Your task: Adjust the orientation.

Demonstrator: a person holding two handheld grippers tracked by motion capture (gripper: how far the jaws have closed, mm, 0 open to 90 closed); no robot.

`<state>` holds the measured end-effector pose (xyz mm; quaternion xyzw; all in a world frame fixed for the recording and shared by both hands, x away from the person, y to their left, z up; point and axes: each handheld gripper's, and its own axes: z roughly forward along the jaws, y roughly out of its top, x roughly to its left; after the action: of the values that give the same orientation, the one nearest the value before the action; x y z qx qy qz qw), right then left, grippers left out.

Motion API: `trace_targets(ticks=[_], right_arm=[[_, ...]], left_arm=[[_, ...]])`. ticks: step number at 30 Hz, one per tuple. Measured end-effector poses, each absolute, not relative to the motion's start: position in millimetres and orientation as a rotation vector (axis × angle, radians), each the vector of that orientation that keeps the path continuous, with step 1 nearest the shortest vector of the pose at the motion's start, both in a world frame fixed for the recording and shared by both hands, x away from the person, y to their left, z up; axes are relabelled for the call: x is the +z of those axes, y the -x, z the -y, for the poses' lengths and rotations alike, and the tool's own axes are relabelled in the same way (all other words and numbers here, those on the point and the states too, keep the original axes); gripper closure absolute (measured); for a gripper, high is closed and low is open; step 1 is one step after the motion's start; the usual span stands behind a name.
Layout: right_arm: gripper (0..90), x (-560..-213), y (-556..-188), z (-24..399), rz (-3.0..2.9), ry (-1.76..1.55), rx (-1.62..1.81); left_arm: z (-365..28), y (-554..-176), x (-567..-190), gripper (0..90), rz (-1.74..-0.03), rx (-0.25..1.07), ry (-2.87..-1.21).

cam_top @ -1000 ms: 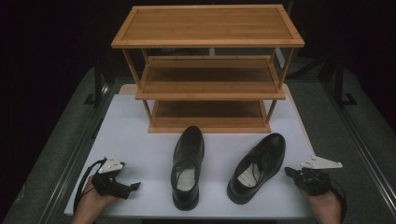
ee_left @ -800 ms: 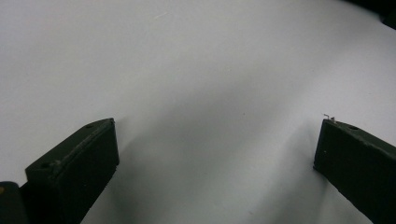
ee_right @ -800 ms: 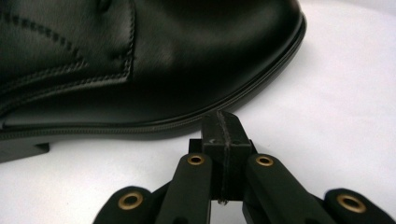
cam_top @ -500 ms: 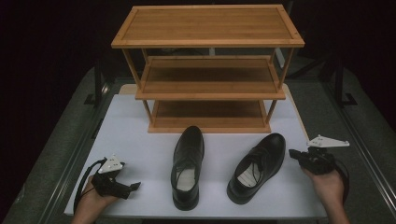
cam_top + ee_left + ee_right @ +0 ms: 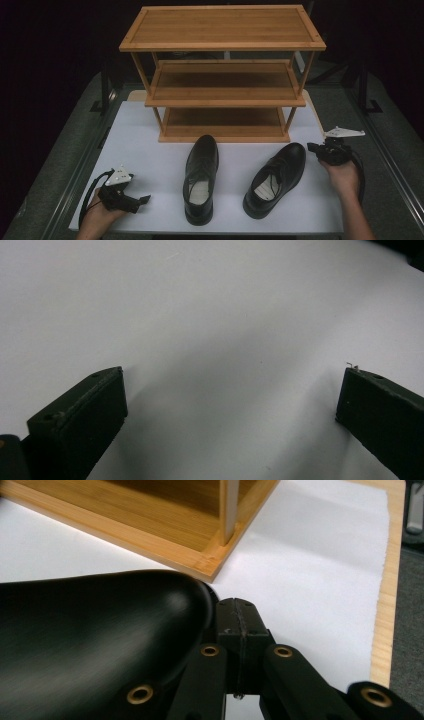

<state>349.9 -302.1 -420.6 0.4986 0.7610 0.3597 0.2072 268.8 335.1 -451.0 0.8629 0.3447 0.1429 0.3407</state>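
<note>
Your right tongs (image 5: 239, 630) sit pressed together with nothing between them, just beside the toe of the right shoe (image 5: 277, 177), which lies in front of the wooden rack (image 5: 222, 75). You look to be at the approach, before any grip. Next you need to part them and set them around the shoe's edge. Your left tongs (image 5: 230, 405) rest spread apart over the bare white mat (image 5: 210, 315), well away from the left shoe (image 5: 201, 175).
</note>
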Motion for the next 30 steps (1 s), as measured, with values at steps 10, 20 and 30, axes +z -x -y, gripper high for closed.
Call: trace_targets(ticks=[10, 20, 30], right_arm=[[89.9, -434, -368, 298, -2.151, -1.398, 0.987], [90.0, -436, -365, 295, -2.152, -1.418, 1.008], [90.0, -435, -357, 274, -2.199, -1.370, 1.012]], left_arm=[[-335, -269, -451, 0.0, -0.898, 0.371, -2.244], [-335, -269, -451, 0.0, -0.898, 0.371, -2.245], [-335, -269, -451, 0.0, -0.897, 0.370, -2.247]])
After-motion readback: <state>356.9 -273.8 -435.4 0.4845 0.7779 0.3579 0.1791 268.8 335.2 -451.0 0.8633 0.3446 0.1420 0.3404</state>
